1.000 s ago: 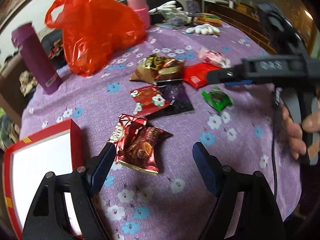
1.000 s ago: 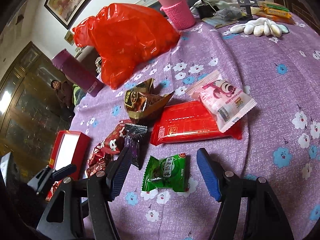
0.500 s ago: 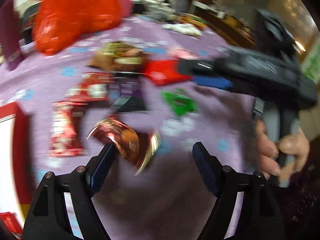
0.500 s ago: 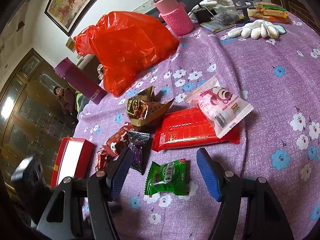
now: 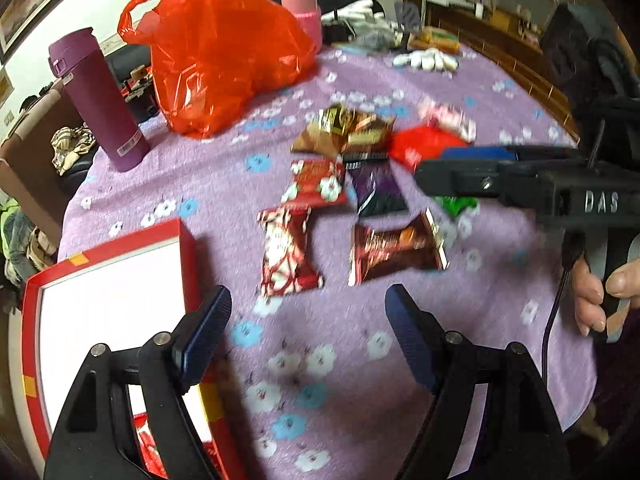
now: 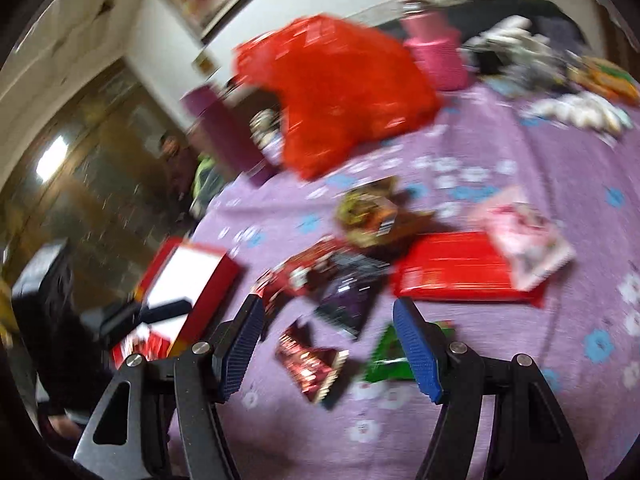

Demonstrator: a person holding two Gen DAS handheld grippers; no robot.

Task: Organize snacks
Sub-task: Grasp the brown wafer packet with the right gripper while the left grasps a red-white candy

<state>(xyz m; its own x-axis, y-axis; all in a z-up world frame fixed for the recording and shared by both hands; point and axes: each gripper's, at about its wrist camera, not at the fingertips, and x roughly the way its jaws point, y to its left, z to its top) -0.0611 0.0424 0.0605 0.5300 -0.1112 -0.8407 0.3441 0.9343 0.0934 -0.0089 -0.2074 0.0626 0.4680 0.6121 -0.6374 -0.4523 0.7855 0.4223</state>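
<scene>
Several snack packets lie on the purple flowered tablecloth [image 5: 352,340]. A dark red-brown packet [image 5: 396,248] lies just ahead of my open, empty left gripper [image 5: 308,328], with a red-white packet [image 5: 288,254] to its left. It also shows in the right wrist view [image 6: 310,364], between the fingers of my open, empty right gripper [image 6: 328,348]. A green packet [image 6: 394,354] sits partly behind the right finger. A red box [image 5: 108,300] with a white inside stands at the left. The right gripper [image 5: 520,184] reaches in from the right, above the green packet.
A red plastic bag [image 5: 220,52], a purple flask [image 5: 100,100] and a pink bottle [image 5: 302,8] stand at the back of the table. A flat red packet [image 6: 456,268], a pink packet [image 6: 524,236], a gold packet [image 6: 368,212] and a dark purple one [image 6: 348,296] lie in the middle.
The dark red-brown packet has left the pile by my left gripper and now lies flat further right. Both grippers have shifted; the right one has swung left and its view is blurred.
</scene>
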